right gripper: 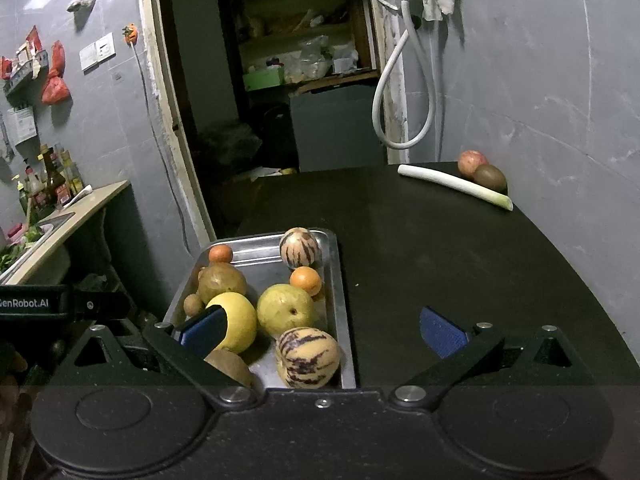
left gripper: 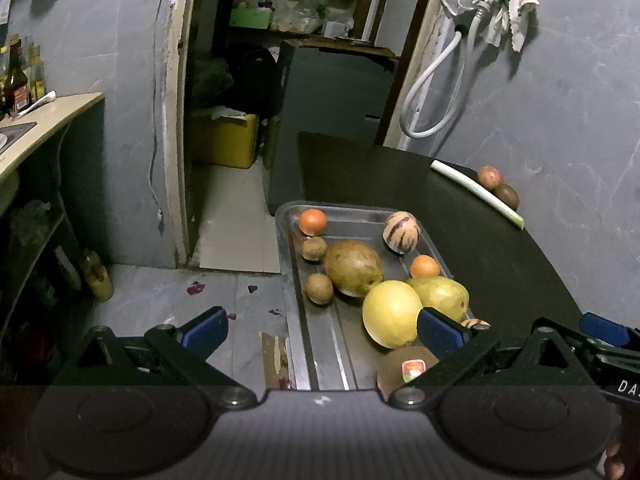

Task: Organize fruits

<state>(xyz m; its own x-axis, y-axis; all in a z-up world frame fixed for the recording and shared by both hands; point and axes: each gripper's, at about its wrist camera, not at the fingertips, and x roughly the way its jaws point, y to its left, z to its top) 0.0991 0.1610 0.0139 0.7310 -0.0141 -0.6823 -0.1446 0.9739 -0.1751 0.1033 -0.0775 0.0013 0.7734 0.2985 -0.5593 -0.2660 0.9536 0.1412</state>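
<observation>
A steel tray [left gripper: 308,344] [right gripper: 338,280] sits at the left edge of a black table [left gripper: 500,260] [right gripper: 460,260]. It holds several fruits: a yellow round fruit [left gripper: 390,312] [right gripper: 242,320], a brown mango [left gripper: 352,266], a green-yellow mango [right gripper: 285,308], two oranges [left gripper: 313,221] [left gripper: 425,266], striped melons [left gripper: 401,232] [right gripper: 306,356] and kiwis [left gripper: 319,288]. My left gripper [left gripper: 322,330] is open and empty over the tray's near left edge. My right gripper [right gripper: 322,330] is open and empty above the tray's near right corner. An apple [right gripper: 472,162] and a kiwi [right gripper: 490,176] lie at the table's far right.
A leek stalk [left gripper: 476,192] [right gripper: 456,186] lies on the table in front of the far apple and kiwi. A counter [left gripper: 44,120] with bottles stands at the left. An open doorway with a yellow box [left gripper: 228,140] is behind. A hose [right gripper: 400,92] hangs on the wall.
</observation>
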